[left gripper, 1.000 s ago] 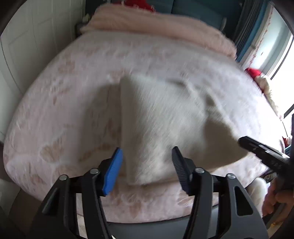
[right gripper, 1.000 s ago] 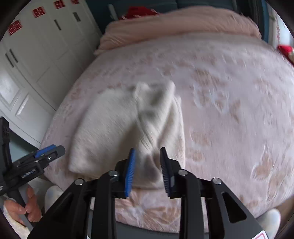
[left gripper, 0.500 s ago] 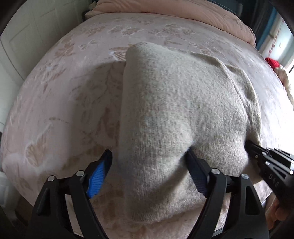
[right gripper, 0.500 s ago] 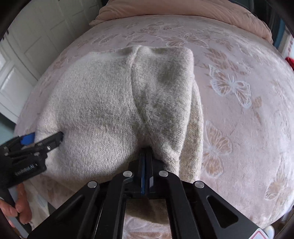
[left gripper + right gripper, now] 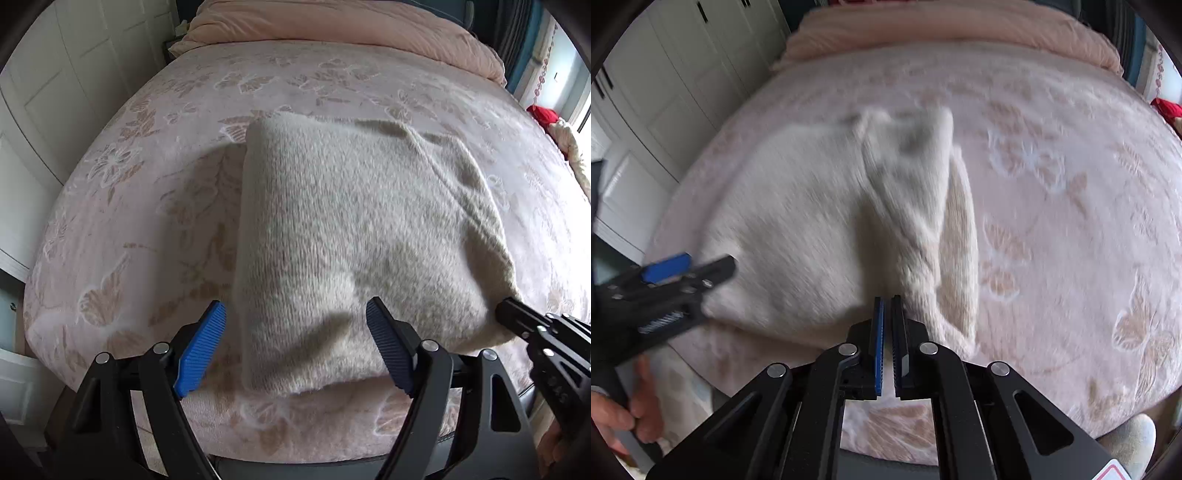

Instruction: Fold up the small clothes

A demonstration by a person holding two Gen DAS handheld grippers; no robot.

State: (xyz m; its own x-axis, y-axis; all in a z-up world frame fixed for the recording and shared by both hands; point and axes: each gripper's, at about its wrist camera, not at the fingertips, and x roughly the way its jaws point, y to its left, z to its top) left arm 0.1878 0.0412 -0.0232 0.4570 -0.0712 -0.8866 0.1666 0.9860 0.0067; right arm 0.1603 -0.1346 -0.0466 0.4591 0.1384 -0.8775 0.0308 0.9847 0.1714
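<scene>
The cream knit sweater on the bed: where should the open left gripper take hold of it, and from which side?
Grip the sweater at its near left corner, coming in low from the bed's near edge. That hem lies flat as a free edge, just ahead of the open left gripper. The right gripper is nearly shut by the near right corner.

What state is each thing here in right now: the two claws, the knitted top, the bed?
Left claw: open, fingers either side of the sweater's near edge, not gripping.
Right claw: nearly shut, at the sweater's near edge; grip unclear.
Sweater: cream knit, folded, lying flat on the bed.
Bed: covered by a pink butterfly-pattern blanket.
Duvet: pink, bunched at the far end.
</scene>
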